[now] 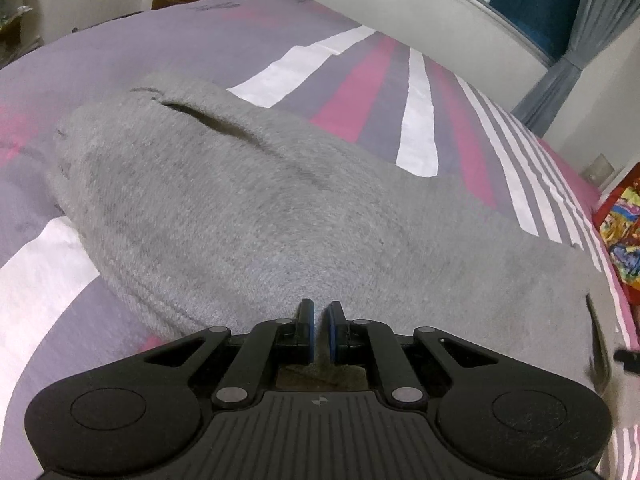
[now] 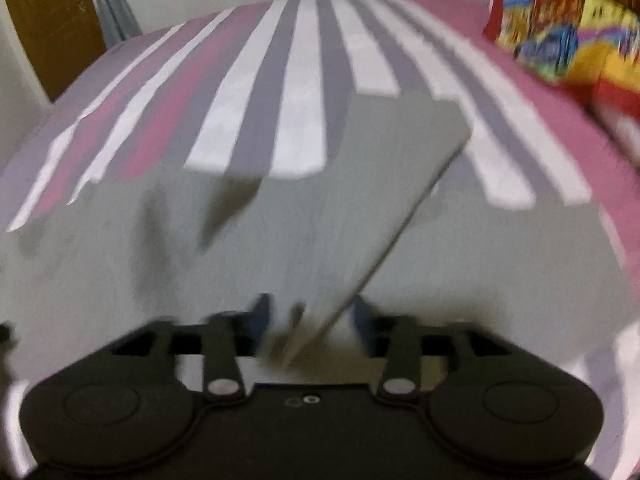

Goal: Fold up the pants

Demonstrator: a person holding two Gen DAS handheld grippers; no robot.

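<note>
- Grey knit pants [image 1: 248, 216] are lying across the near part of the bed [image 1: 120, 40], running alongside its near edge, over the striped bedspread [image 1: 416, 120].
- Nearest in the left wrist view, the left gripper [image 1: 320, 330] is sitting low at the pants' near edge with its blue pads almost together; cloth seems to be showing in the narrow gap, but whether it is actually pinching it I cannot tell.
- In the right wrist view, which is blurred, the right gripper [image 2: 310, 320] is standing with its pads apart, and a raised flap of the pants [image 2: 360, 200] is running down between them; a firm grip cannot be confirmed.
- Judging by the fleecy surface and soft creases, the fabric is likely handling as light, limp and not slippery, sagging wherever it is unsupported, so the doubled hem or waistband edge looks the best hold.
- Further off, a pocket slit [image 1: 200, 114] is gaping on top of the pants.
- Farthest, a colourful pillow [image 2: 568, 32] is resting by the bed's far right corner.
</note>
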